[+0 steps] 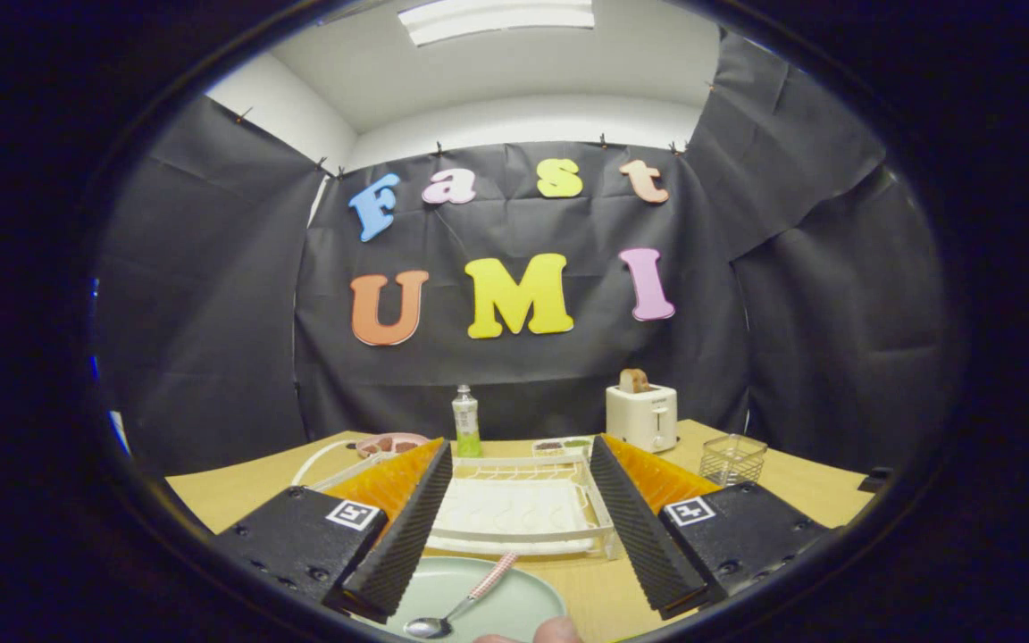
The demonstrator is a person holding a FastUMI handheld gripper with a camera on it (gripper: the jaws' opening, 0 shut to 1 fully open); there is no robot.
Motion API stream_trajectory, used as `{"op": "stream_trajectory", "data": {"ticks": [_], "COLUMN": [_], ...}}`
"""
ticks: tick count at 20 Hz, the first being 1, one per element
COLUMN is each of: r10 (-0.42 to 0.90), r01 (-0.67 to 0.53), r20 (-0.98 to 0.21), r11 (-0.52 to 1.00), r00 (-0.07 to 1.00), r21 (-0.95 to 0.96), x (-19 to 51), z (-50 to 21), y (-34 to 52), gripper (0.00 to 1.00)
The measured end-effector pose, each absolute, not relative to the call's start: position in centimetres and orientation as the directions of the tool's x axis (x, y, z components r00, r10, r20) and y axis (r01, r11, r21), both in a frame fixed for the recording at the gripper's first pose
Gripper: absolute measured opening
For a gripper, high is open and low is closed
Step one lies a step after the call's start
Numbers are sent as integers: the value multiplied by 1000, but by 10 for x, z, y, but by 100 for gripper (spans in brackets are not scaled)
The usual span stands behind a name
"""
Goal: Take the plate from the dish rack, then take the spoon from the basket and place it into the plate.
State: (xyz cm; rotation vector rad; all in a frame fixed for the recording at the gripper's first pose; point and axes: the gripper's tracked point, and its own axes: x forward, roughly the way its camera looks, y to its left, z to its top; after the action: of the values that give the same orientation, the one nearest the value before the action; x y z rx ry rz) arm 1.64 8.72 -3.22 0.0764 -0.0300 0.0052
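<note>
The gripper has its two fingers spread wide apart and they hold nothing. Under and between the fingers, at the near edge of the tabletop, lies the plate, pale green, and the spoon rests in it, with the bowl toward the near rim and the patterned handle pointing away toward the dish rack. A fingertip of a person shows just at the near rim of the plate. The white dish rack stands just beyond the plate, between the two fingers, and its slots are free. Behind the rack, toward the far edge of the tabletop, stand a bottle with green liquid, a pink dish and a white toaster with a slice of bread in it. The clear basket stands near the right edge, beside the right finger. The label of the bottle is too small to read. Open tabletop remains around the basket and toward the right corner.
</note>
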Motion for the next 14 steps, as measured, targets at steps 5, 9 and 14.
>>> {"op": "stream_trajectory", "data": {"ticks": [5,9,14], "r10": [-39,-43,-45], "r01": [39,43,46], "r20": [-40,-40,-16], "r11": [999,999,999], "r00": [998,998,999], "r21": [-4,5,24], "x": [-2,-24,-35], "z": [-15,0,3], "y": [58,49,60], "gripper": [100,100,100]}}
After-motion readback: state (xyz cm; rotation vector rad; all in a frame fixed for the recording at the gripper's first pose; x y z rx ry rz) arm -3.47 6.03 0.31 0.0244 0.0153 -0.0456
